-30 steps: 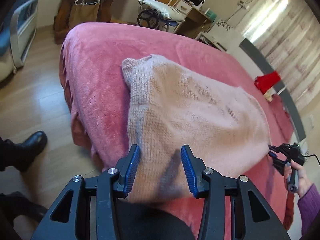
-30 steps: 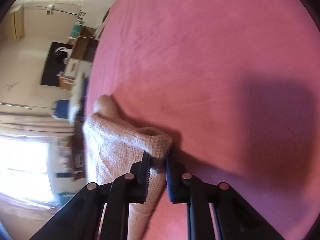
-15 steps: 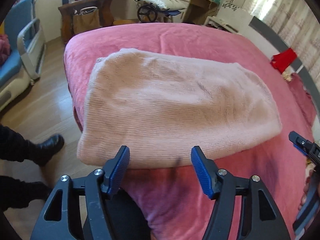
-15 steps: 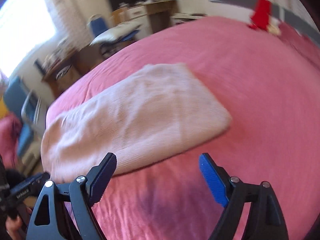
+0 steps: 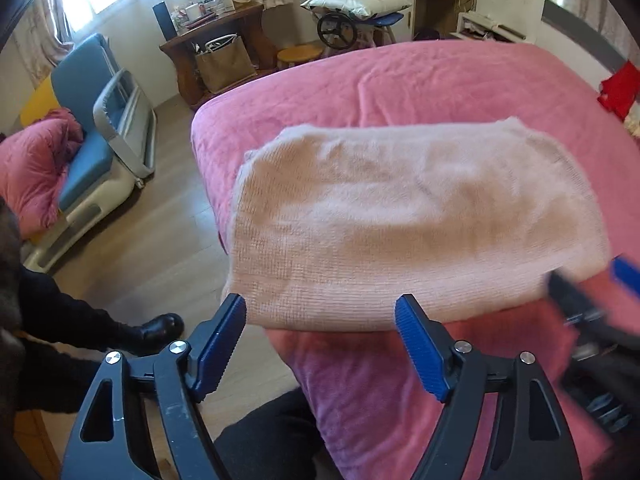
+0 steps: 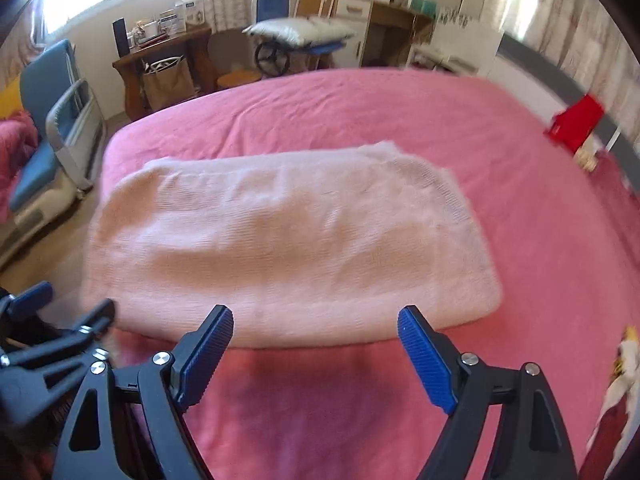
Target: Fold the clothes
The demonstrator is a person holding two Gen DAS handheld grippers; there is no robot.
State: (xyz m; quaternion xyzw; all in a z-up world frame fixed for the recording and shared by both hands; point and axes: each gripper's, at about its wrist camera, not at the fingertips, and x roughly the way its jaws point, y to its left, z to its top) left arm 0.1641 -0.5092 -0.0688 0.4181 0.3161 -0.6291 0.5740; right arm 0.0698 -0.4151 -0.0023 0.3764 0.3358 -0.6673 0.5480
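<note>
The pale pink knitted sweater [image 5: 416,224] is lying folded into a flat oblong on the pink bedspread [image 5: 460,80], near the bed's front corner, with its long folded edge facing the person. In the right wrist view the same sweater [image 6: 288,248] is sitting square on the cover, nothing resting on top of it.

The left gripper [image 5: 320,344] is hovering above the near edge of the sweater, its blue-padded jaws standing apart with nothing between them; they have just been opening further. The right gripper [image 6: 316,354] is hanging over the bedspread just short of the sweater, its jaws spread wide and empty, having just been opening as well. Each gripper is peeking into the other's view as a blurred dark shape at the side, the right one at the sweater's right end, the left one at its left end.

Beyond the bed, a blue chair [image 5: 84,128] with a pink bundle [image 5: 36,172] on it is standing on the wooden floor [image 5: 160,240]. A wooden desk [image 5: 216,36] with a brown bag [image 5: 224,64] under it is sitting against the far wall, and a pillow [image 5: 356,2] is resting on a wheeled seat. A red item [image 6: 576,124] is lying at the bed's far right edge. The person's black shoe [image 5: 160,328] is planted on the floor beside the bed.
</note>
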